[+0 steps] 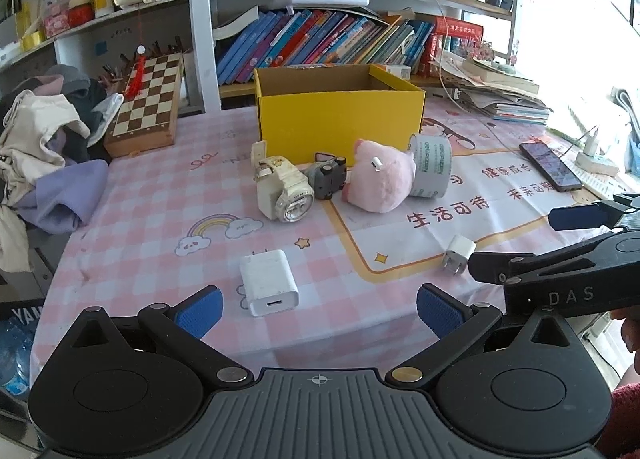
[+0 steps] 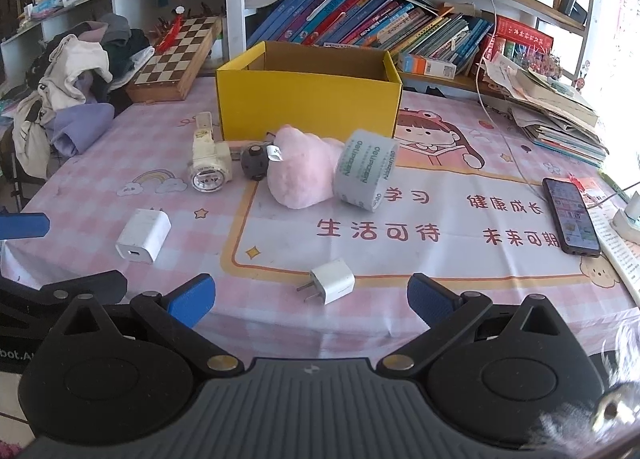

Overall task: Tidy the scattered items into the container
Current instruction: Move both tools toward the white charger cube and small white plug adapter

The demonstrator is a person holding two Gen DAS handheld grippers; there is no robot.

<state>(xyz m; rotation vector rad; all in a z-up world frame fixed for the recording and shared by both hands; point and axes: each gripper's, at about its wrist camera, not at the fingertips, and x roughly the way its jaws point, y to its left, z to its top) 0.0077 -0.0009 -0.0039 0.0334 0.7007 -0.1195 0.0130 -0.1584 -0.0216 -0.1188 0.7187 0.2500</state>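
Pink tablecloth (image 2: 440,259); yellow box's (image 2: 308,107) interior hidden.

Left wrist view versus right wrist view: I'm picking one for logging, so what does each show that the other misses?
Only the left wrist view shows the right gripper almost whole, with a water bottle at the table's edge. Only the right wrist view shows the cartoon girl print unobstructed. Both share the yellow box, pink plush, tape roll, both white chargers and the phone.
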